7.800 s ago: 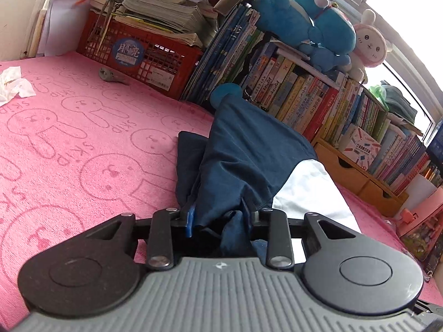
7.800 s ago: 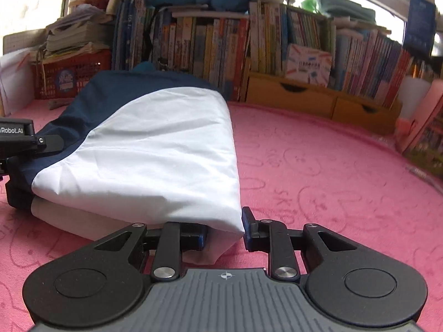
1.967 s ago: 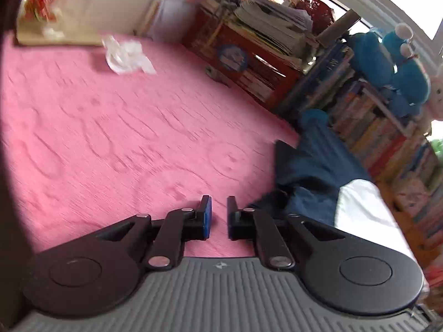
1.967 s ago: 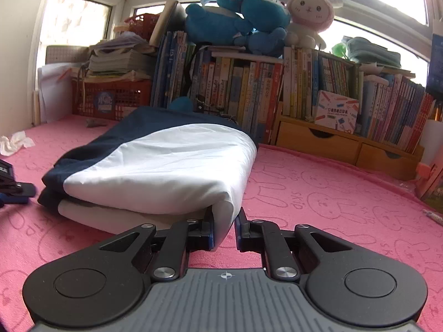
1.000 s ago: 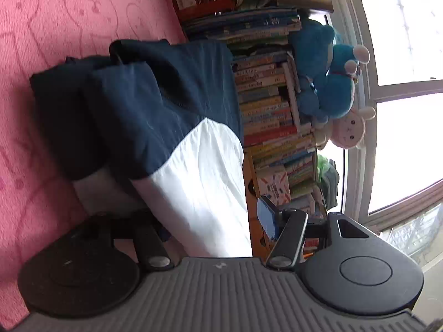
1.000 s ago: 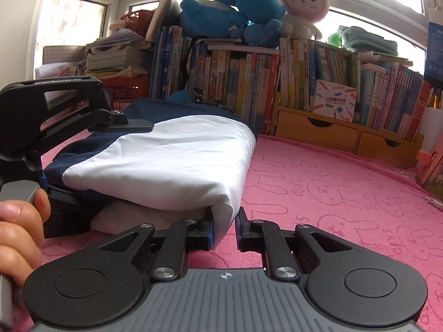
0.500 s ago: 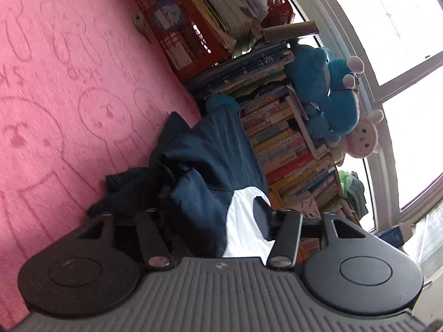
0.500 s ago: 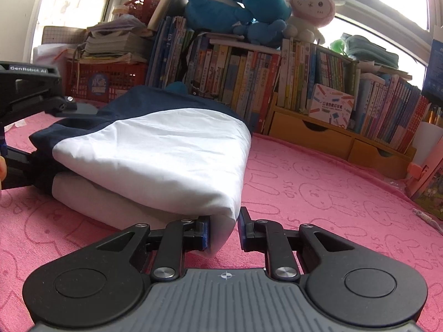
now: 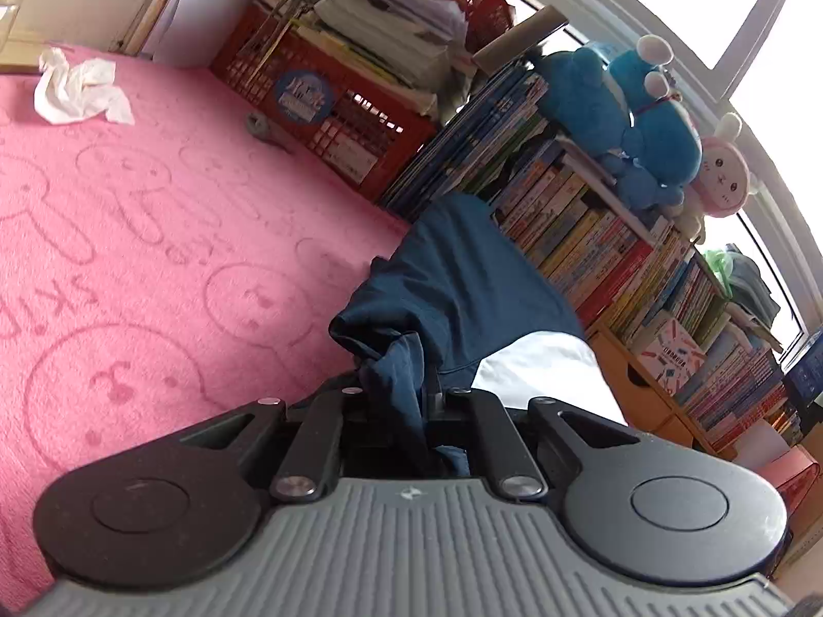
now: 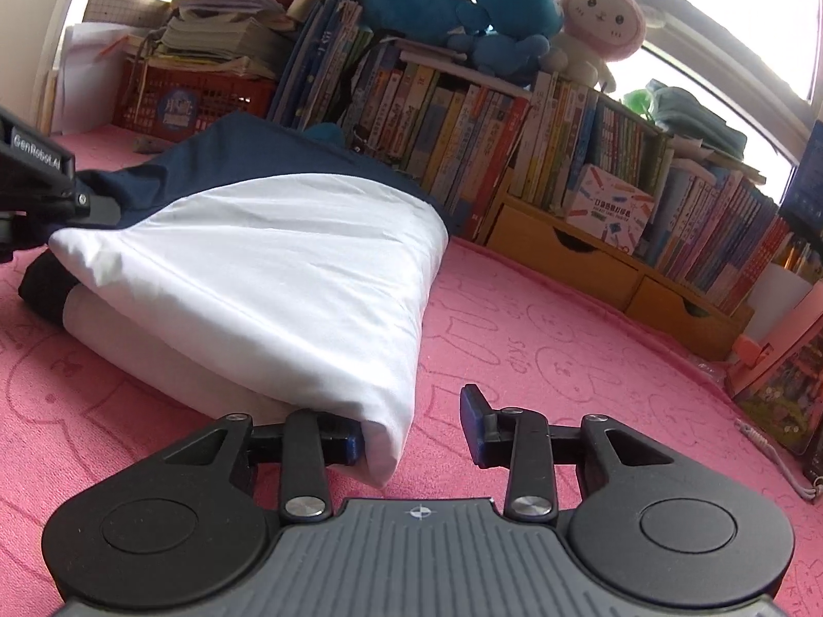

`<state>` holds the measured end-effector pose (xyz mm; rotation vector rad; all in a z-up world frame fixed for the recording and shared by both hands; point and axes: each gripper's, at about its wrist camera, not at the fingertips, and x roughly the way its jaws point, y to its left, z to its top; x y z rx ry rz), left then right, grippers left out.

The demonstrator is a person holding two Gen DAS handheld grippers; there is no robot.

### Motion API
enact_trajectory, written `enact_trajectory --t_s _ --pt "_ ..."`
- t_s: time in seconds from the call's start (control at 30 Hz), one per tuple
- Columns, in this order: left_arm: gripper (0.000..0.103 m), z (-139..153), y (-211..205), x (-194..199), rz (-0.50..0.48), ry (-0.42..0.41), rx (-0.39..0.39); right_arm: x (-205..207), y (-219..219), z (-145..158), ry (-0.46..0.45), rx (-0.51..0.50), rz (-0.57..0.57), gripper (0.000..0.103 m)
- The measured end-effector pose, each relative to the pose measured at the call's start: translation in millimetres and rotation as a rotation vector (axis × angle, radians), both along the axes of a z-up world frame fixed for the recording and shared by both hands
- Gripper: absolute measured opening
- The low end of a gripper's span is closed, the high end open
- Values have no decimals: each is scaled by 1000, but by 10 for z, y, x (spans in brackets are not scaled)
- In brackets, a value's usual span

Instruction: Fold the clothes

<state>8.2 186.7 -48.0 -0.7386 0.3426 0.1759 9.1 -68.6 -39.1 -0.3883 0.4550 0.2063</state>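
- Your left gripper (image 9: pixel 396 401): clenched on a bunched navy fold of the garment (image 9: pixel 463 288); cloth fills the gap between its jaws and hangs down toward the gripper body.
- Your right gripper (image 10: pixel 411 434): released, jaws spread wide. The left finger touches the white folded corner of the garment (image 10: pixel 278 267); the right finger stands apart over bare blanket.
- Garment: a folded navy-and-white bundle lying on the pink blanket (image 10: pixel 566 349), straight ahead of both grippers. Its white edge tapers to the corner at your right gripper; its navy end is at your left gripper, which shows at the far left of the right wrist view.
- Open room: bare pink blanket (image 9: pixel 154 236) to the left of your left gripper and to the right of your right gripper.
- Far edges: bookshelf (image 10: pixel 514 139) and wooden drawers (image 10: pixel 581 252) beyond the garment; red crate (image 9: pixel 329 97) ahead left.
- Loose item: crumpled white tissue (image 9: pixel 77 90), far ahead left of your left gripper.
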Motion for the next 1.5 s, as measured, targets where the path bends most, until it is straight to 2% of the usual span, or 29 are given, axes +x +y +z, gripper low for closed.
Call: enact_trajectory --t_s 0.03,0.2,0.3,0.63,0.83,0.97,1.03,1.1,1.13,1.2,1.3,1.5 --pt "10 -40 36 -1 -10 11 -25 4 -20 0 7 10 0 37" --pt "12 -19 6 -7 -42 37 15 -12 -99 32 -4 48 -25 37" --pt "13 0 -17 -44 -69 49 33 -75 -151 85 -48 47 -45 36" --pt "13 14 -171 -332 -206 52 19 -265 -469 166 -39 20 -77 35" --pt "13 -57 -259 -460 -277 13 47 -352 -616 127 -8 -26 -53 43" --pt "13 -166 -144 -499 -318 -45 -35 -409 -673 116 -6 -32 3 44" --pt "13 -182 -101 -505 -349 -61 -53 -515 -692 156 -29 -42 27 46" --pt "13 -193 -62 -495 -373 -63 -81 -688 -611 167 -93 -117 54 47" --pt "11 -200 -34 -486 -385 -63 -104 -796 -531 166 -142 -167 65 48" --pt "11 -237 65 -463 -406 -70 -198 -1013 -376 94 -230 -254 112 48" --pt "11 -285 192 -438 -447 -78 -318 -1239 -138 32 -284 -256 229 51" --pt "11 -302 272 -393 -488 -66 -429 -1284 444 -126 -363 -312 390 54"
